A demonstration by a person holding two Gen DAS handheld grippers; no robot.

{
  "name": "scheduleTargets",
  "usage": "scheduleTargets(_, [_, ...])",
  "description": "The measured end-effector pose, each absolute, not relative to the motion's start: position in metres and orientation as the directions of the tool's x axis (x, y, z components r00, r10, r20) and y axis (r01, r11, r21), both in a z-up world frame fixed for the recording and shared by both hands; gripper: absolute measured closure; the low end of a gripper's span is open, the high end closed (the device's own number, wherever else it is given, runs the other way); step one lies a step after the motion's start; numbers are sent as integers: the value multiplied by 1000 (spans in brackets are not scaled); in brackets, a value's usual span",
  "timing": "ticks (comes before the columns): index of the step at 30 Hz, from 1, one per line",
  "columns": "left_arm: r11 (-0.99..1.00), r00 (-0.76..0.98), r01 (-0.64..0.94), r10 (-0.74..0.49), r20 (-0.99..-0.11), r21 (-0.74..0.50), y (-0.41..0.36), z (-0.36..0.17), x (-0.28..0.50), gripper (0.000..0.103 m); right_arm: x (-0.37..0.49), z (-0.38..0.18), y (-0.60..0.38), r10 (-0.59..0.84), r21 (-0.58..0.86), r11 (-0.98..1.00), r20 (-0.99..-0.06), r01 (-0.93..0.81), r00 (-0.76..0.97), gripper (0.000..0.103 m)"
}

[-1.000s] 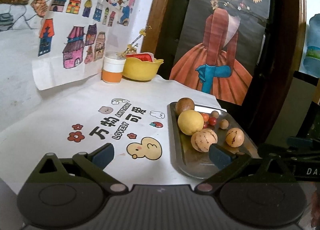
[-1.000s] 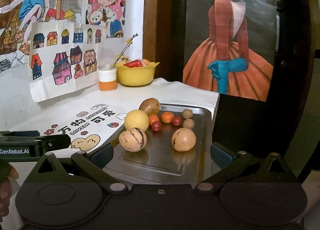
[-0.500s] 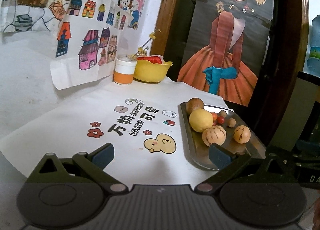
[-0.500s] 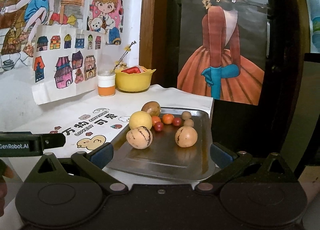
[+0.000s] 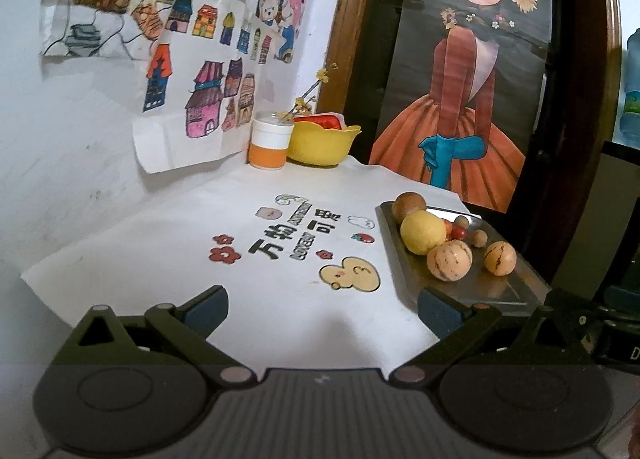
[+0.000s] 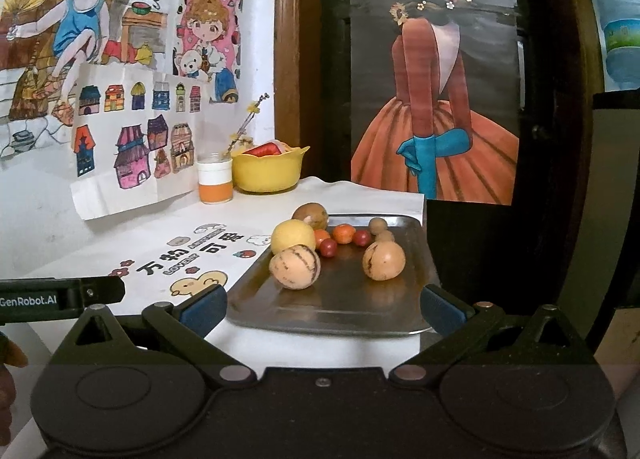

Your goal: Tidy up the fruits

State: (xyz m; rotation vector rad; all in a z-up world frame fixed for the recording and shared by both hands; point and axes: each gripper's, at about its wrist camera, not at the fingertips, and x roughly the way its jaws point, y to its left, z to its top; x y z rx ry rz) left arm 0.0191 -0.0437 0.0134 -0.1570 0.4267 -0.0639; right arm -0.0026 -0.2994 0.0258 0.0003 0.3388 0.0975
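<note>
The white printed cloth-covered counter lies bare on its left half. A rectangular steel tray with round fruits sits at its right edge. A yellow plastic bowl and orange-and-white cup stand against the far wall. The left gripper and right gripper hover short of the tray, jaws spread, empty.

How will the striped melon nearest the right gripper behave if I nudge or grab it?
The striped melon is round and sits free on the smooth metal tray, so a nudge would probably roll it. Its rind looks firm and smooth; open jaws may slip unless centred. It looks wide, needing nearly full opening.
</note>
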Motion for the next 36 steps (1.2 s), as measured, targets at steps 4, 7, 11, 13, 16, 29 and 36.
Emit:
scheduleTargets(4, [985, 909, 13, -83, -408, -172, -36, 8, 14, 0, -9, 21, -295, 94, 8, 995, -320, -97, 943, 1])
scheduleTargets(7, [985, 910, 1, -73, -408, -174, -29, 6, 11, 0, -12, 18, -293, 98, 20, 995, -318, -96, 943, 1])
scheduleTargets(11, [986, 915, -8, -60, -399, -165, -24, 3, 6, 0, -17, 14, -290, 96, 31, 995, -311, -91, 945, 1])
scheduleTargets(13, [987, 915, -12, -54, -399, -160, -23, 1, 3, 0, -20, 11, -289, 95, 31, 996, -307, -89, 947, 1])
scheduleTargets(16, [987, 917, -15, -50, -396, -158, -21, -1, 0, 0, -22, 9, -289, 89, 32, 996, -306, -83, 948, 1])
scheduleTargets(29, [992, 913, 11, -61, -403, -125, -25, -11, -8, 0, -27, -2, -295, 81, 47, 996, -322, -69, 943, 1])
scheduleTargets(36, [993, 912, 14, -62, -406, -121, -26, -11, -7, 0, -27, -3, -296, 82, 50, 996, -326, -69, 942, 1])
